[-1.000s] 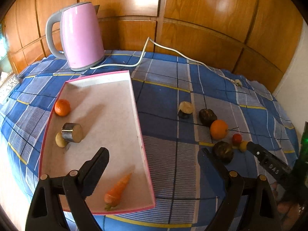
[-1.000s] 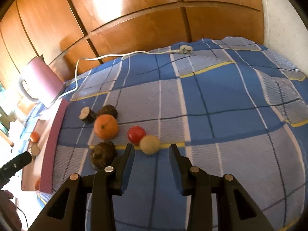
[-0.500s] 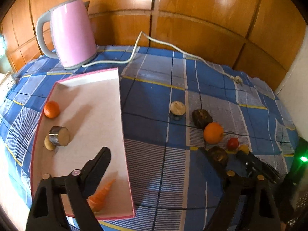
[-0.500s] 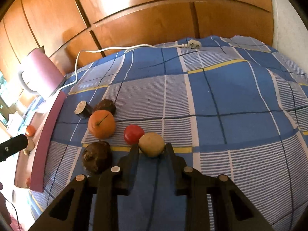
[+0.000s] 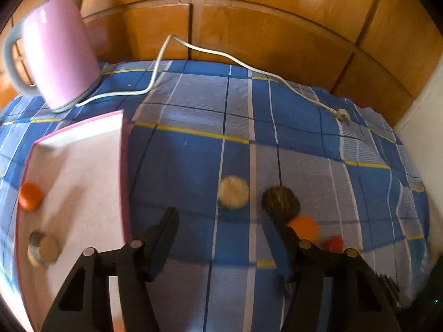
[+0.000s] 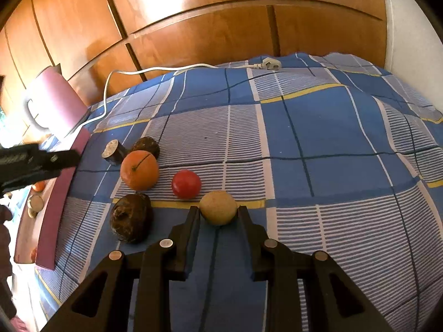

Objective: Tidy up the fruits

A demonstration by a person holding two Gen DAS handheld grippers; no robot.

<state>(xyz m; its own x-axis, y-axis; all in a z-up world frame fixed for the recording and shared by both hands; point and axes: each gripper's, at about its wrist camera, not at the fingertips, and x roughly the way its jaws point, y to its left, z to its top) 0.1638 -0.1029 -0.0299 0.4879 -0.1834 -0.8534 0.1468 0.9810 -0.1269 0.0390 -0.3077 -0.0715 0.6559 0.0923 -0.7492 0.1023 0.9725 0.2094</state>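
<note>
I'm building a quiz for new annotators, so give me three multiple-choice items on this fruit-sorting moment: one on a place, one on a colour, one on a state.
1. Where does the pink electric kettle stand?
A. inside the tray
B. on the checked cloth beyond the pink-rimmed tray
C. beside the red fruit

2. What colour is the small round fruit just behind the tan ball-shaped fruit?
A. red
B. green
C. purple

3. What is the right gripper doing?
A. standing wide open over bare cloth
B. holding the big orange fruit
C. closed on the tan ball-shaped fruit

Answers:
1 B: in the left wrist view the kettle sits past the tray's far end.
2 A: in the right wrist view it is plainly red.
3 C: both fingers touch the tan fruit's sides.
</note>
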